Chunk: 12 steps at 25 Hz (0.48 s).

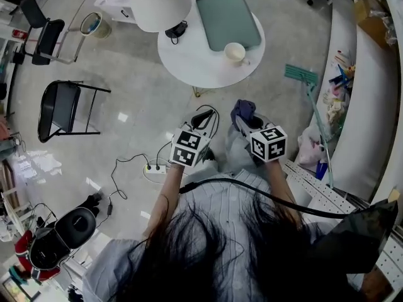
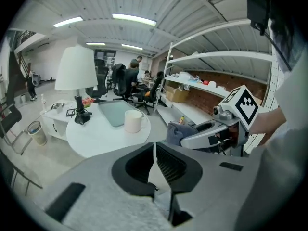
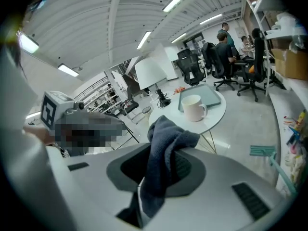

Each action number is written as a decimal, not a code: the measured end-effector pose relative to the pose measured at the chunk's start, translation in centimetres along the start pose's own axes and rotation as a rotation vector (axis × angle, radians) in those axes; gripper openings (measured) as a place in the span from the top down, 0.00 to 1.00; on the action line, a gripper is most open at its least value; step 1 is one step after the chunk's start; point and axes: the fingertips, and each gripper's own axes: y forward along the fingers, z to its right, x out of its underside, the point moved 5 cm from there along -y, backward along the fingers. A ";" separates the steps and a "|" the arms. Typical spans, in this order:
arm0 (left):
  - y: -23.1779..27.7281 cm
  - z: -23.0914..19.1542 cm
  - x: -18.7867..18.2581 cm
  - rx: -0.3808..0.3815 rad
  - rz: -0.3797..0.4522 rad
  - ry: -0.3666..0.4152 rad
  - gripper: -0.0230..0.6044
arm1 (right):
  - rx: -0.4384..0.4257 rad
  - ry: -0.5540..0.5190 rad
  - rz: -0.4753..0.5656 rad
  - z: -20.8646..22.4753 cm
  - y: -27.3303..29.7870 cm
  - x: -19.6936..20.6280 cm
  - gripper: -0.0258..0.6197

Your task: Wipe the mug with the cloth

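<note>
A cream mug (image 1: 235, 53) stands on the round white table (image 1: 189, 58), well ahead of both grippers; it also shows as the mug (image 2: 133, 121) and the mug (image 3: 194, 108). My right gripper (image 1: 247, 119) is shut on a dark blue-grey cloth (image 1: 242, 111). The cloth (image 3: 166, 158) hangs bunched out of the jaws of the right gripper (image 3: 164, 150). My left gripper (image 1: 204, 116) is held beside it over the floor. In its own view the left gripper (image 2: 154, 150) has its jaws shut with nothing between them. The right gripper (image 2: 211, 134) and cloth (image 2: 177, 133) show there too.
On the table are a green tray (image 1: 228, 19) and a white lamp (image 1: 158, 4). A black folding chair (image 1: 63, 109) stands at the left, a power strip (image 1: 154, 168) with cables lies on the floor, and shelving (image 1: 371, 106) runs along the right. People sit in the background (image 2: 132, 78).
</note>
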 end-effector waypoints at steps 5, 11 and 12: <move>4.0 0.1 -2.2 -0.019 -0.064 0.093 0.91 | -0.014 0.014 -0.002 4.0 0.5 -2.1 0.83; 8.0 -1.0 -4.0 -0.055 -0.098 0.109 0.91 | -0.029 0.021 -0.012 8.2 1.5 -4.5 0.83; 8.7 -1.2 -4.3 -0.055 -0.103 0.114 0.91 | -0.032 0.018 -0.014 8.9 1.7 -5.0 0.83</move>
